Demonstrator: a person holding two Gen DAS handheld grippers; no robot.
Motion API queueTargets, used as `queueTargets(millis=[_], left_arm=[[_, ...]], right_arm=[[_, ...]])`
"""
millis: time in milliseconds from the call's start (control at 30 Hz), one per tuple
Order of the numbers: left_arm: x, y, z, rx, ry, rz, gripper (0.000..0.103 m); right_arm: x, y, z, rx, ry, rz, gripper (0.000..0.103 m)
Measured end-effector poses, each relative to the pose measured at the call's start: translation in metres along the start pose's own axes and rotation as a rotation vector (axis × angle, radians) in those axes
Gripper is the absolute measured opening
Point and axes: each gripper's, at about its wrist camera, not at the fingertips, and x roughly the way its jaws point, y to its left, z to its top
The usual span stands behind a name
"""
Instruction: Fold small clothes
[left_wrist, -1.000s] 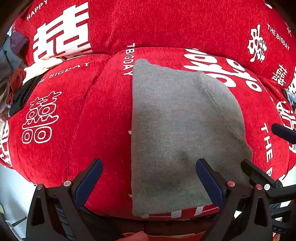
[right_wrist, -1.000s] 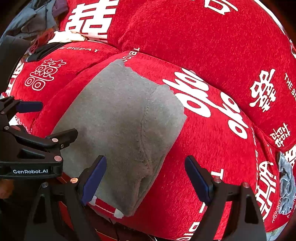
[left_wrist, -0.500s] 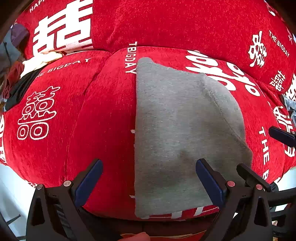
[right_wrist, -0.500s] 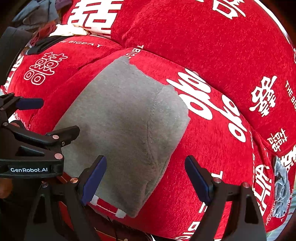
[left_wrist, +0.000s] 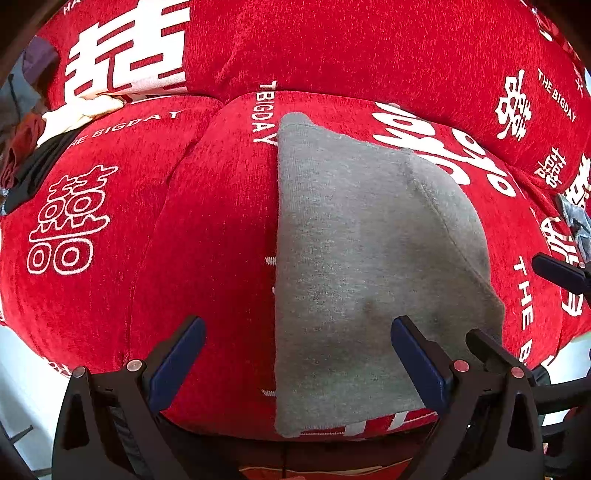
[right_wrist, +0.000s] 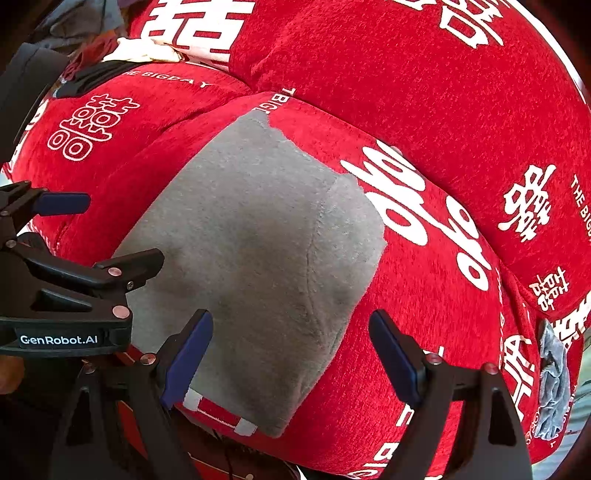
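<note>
So the grey garment (left_wrist: 362, 266) is lying flat on the red sofa seat cushion (left_wrist: 207, 240), already folded into a long-ish rectangle, its near end reaching the cushion's front edge. Both sets of tongs are spread wide with nothing in them: the left tongs (left_wrist: 295, 354) hang over the garment's near-left corner, the right tongs (right_wrist: 291, 354) over its near-right corner.

My guess is the next fold is near end up to far end. To do it cleanly, I'd bring each pair down on its own corner, pinch all the layers at once (there's a seam ridge running down the right side, so it's thicker there), then lift both together and level so the edges land square on the far end. The cushion is soft and domed, so pressing in too hard probably grabs the sofa cover as well.

No containers anywhere, honestly. Closest thing is a heap of other clothes (left_wrist: 33, 147) well off to the left of the cushion, plus a crumpled grey-blue piece (right_wrist: 552, 384) at its right end.
</note>
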Motion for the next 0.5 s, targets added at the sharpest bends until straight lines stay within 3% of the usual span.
queueTargets(millis=[500], left_arm=[[-0.0014,-0.006,-0.0013,0.013,0.001,0.018,0.101]], right_arm=[[-0.0005,-0.0062,-0.0046,0.016,-0.01,0.009,0.089]])
